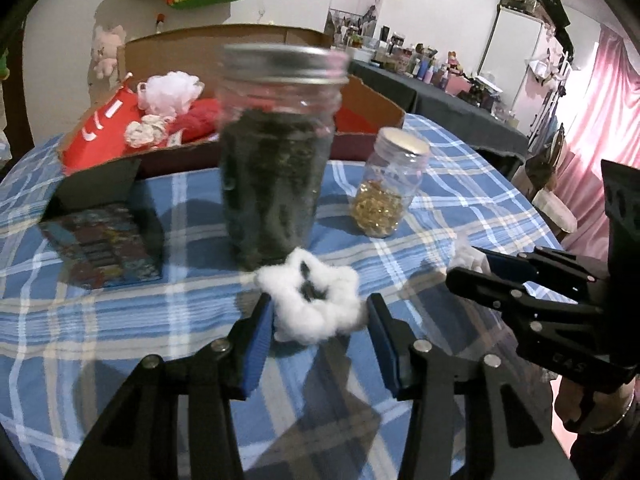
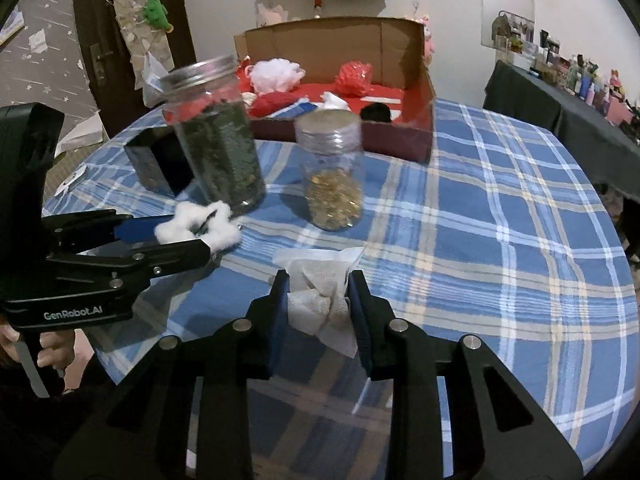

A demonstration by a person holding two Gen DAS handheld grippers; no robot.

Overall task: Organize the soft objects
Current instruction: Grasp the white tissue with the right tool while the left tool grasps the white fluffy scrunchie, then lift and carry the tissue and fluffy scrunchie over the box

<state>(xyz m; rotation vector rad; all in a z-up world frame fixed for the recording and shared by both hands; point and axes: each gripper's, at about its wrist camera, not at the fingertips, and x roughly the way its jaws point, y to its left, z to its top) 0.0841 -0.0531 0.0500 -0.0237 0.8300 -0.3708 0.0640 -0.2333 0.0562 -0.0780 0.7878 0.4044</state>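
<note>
We pinch the white scrunchie [image 1: 310, 306] flat in our left gripper [image 1: 318, 322], crumpled tissue [image 2: 320, 300] upright in our right gripper [image 2: 318, 300], over the plaid tablecloth [image 2: 500, 240].

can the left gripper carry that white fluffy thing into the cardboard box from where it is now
Probably yes, but not straight ahead. The left gripper is shut on the white fluffy scrunchie, and the tall jar stands right between it and the cardboard box, so lift over or go around.

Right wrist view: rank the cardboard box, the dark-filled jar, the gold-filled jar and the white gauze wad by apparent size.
1. cardboard box, largest though farthest.
2. dark-filled jar.
3 and 4. gold-filled jar and white gauze wad look about alike; the wad sits nearest the camera, between the right gripper pads, so I won't rank them.
</note>
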